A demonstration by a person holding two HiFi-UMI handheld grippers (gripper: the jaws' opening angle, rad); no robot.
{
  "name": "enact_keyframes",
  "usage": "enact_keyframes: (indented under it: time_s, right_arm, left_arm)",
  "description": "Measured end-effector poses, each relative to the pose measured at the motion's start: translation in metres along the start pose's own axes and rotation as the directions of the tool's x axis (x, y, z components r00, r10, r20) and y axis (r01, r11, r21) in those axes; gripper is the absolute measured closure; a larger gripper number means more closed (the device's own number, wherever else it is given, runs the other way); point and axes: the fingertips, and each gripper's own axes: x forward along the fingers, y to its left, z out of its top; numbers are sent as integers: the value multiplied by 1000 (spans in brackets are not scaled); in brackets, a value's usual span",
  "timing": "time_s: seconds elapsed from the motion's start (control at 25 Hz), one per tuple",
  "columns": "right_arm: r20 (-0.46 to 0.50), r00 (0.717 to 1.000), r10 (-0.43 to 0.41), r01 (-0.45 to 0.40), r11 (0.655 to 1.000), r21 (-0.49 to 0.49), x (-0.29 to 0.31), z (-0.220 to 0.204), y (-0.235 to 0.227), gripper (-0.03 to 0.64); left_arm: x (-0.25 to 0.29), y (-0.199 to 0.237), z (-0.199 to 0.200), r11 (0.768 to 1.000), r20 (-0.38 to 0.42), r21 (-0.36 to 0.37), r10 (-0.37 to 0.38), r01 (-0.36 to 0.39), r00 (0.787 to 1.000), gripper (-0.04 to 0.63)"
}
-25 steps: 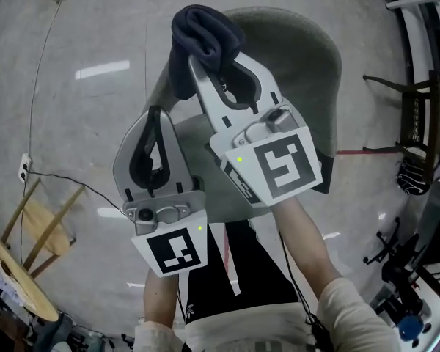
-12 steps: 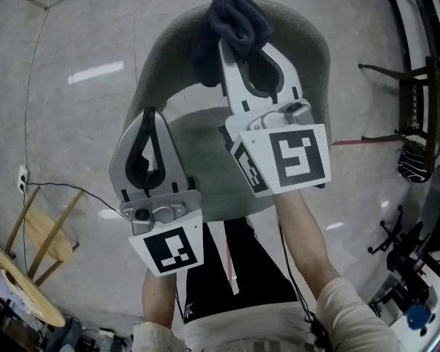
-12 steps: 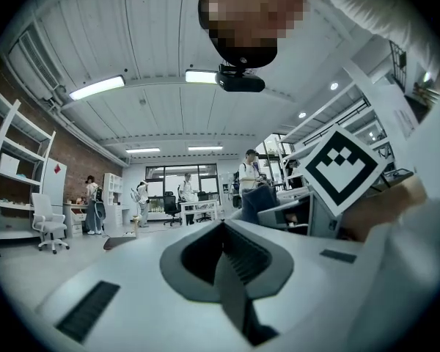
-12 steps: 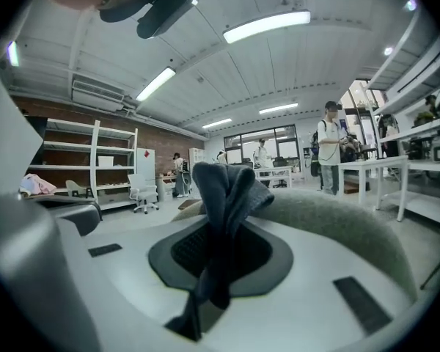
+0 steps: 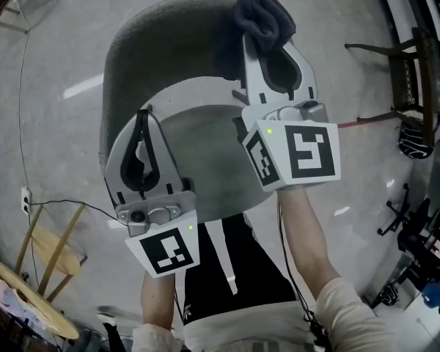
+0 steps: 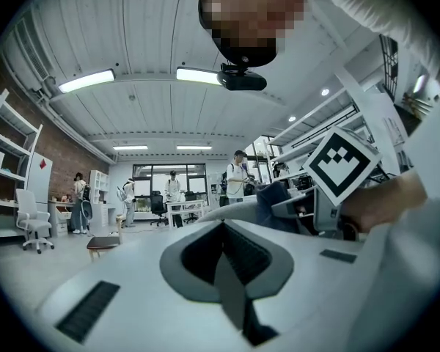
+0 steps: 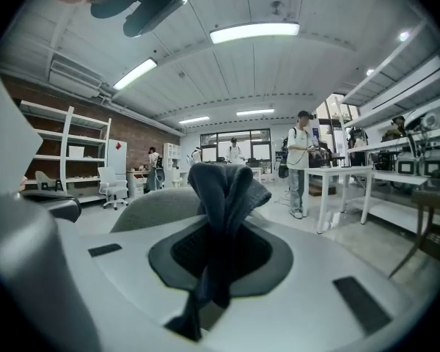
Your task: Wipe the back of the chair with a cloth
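Observation:
A grey upholstered chair with a curved back (image 5: 154, 35) stands below me, its seat (image 5: 205, 149) nearest my body. My right gripper (image 5: 266, 41) is shut on a bunched dark blue cloth (image 5: 260, 13), held against the top rim of the back's right part. In the right gripper view the cloth (image 7: 224, 189) rises from the closed jaws, with the chair back (image 7: 154, 204) just behind it. My left gripper (image 5: 141, 119) hangs shut and empty over the chair's left side. Its jaws meet with nothing between them in the left gripper view (image 6: 224, 259).
A wooden stool (image 5: 48, 240) stands at lower left, with a cable (image 5: 59, 185) trailing across the grey floor. A dark-framed chair (image 5: 418, 86) and equipment stand at the right. Several people stand far off by white tables (image 7: 345, 174).
My right gripper has carried the cloth rightward along the top of the chair back, from its left end to its right part. The left gripper has barely moved.

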Motion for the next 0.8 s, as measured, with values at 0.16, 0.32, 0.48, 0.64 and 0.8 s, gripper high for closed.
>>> enact_keyframes:
  time_s: [0.16,0.32,0.48,0.64,0.8]
  right_arm:
    - [-4,999,-40,40,999,-7,-10,-1,-25,557]
    - [-10,997,-77,77,997,-1,-20,-5,-43,557]
    - [-11,996,-91,91,996,-12,-24,-7,-49,557]
    - [-2,997,-78,78,997,-13,-27,-3,-44,557]
    - [35,999,9,-7,999,-38,-28,8,-15,557]
  left_arm:
    - [7,-18,3,1000,5,0,-25,25,1000,580]
    - [9,-28,5,999,8,0,-43,43,999,580]
    - [7,-30,4,999,6,2,-45,45,999,580]
    - [5,-25,1,1000,4,1,-29,29,1000,580]
    - [2,-15,-2,1000,-2,-3,0,0,1000,580]
